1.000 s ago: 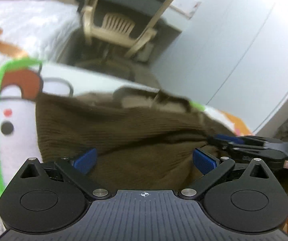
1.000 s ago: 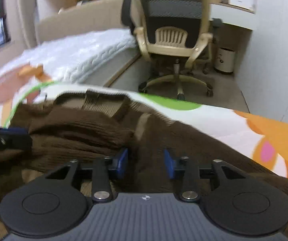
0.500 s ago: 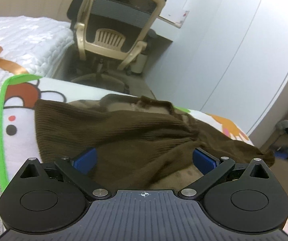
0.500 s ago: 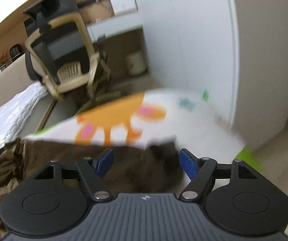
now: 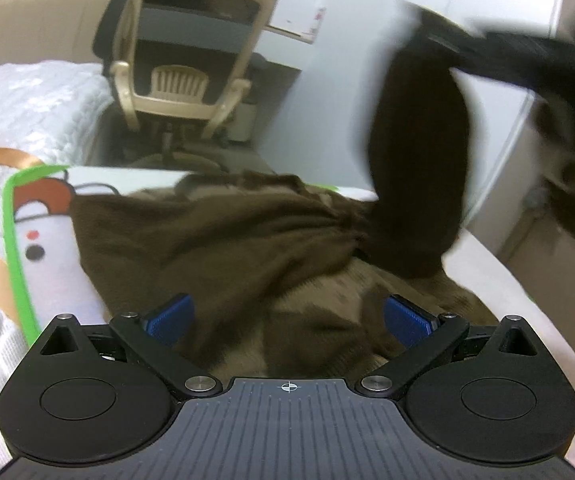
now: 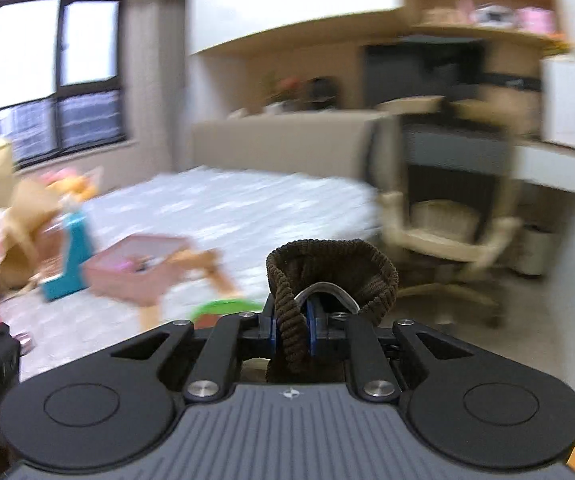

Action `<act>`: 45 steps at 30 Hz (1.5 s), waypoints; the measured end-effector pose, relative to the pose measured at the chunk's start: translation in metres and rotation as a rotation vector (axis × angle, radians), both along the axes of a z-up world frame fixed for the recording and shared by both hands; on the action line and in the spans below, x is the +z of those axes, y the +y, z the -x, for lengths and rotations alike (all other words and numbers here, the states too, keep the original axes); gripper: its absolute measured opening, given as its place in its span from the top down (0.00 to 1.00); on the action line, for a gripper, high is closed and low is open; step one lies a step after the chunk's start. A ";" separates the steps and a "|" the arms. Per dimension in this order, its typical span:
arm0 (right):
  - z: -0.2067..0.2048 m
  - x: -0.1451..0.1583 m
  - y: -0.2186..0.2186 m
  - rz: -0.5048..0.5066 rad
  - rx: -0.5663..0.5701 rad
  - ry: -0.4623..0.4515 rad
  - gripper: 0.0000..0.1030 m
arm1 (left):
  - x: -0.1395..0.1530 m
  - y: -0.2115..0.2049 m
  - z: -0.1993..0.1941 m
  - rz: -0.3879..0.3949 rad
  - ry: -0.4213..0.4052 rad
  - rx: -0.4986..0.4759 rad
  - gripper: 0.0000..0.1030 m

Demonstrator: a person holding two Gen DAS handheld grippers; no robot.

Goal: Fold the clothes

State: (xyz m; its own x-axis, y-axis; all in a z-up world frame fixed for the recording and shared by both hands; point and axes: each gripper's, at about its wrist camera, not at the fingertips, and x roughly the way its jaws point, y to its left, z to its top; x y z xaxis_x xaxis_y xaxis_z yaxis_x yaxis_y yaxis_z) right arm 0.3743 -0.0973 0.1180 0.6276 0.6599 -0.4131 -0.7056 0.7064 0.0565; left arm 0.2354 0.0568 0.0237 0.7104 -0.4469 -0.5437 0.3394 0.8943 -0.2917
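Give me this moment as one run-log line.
right tool: shut on sweater cuff, lifted | left tool: open, over brown sweater | sweater on cartoon mat | fold not done

No writing, brand, number or sign can be read in either view. A white sheet (image 5: 298,20) behind the office chair (image 5: 185,56) carries small red marks (too blurred to make out), and both gripper bodies bear only a crosshair symbol.

Left claw (image 5: 287,316) spread wide and low, right claw (image 6: 292,334) clamped tight, raised high
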 end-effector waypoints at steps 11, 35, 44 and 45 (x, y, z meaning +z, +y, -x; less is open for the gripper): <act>-0.007 -0.020 0.020 -0.053 0.106 0.072 0.34 | 0.005 0.020 0.009 -0.004 0.004 0.053 0.00; -0.023 -0.136 -0.086 0.429 -0.327 -0.060 0.28 | 0.028 0.006 -0.059 -0.192 -0.147 0.207 0.65; -0.021 -0.118 -0.123 0.297 -0.422 0.053 0.27 | 0.014 0.036 -0.045 -0.221 -0.073 0.255 0.07; -0.016 -0.111 -0.125 0.217 -0.400 0.086 0.27 | 0.020 0.032 -0.043 -0.182 -0.093 0.232 0.06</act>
State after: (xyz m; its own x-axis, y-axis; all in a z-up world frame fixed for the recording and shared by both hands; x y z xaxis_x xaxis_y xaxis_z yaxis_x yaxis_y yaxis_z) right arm 0.3908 -0.2223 0.0073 0.7725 0.2654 -0.5769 -0.3747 0.9240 -0.0766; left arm 0.2782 0.0886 0.0437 0.8325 -0.1681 -0.5280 0.1373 0.9857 -0.0973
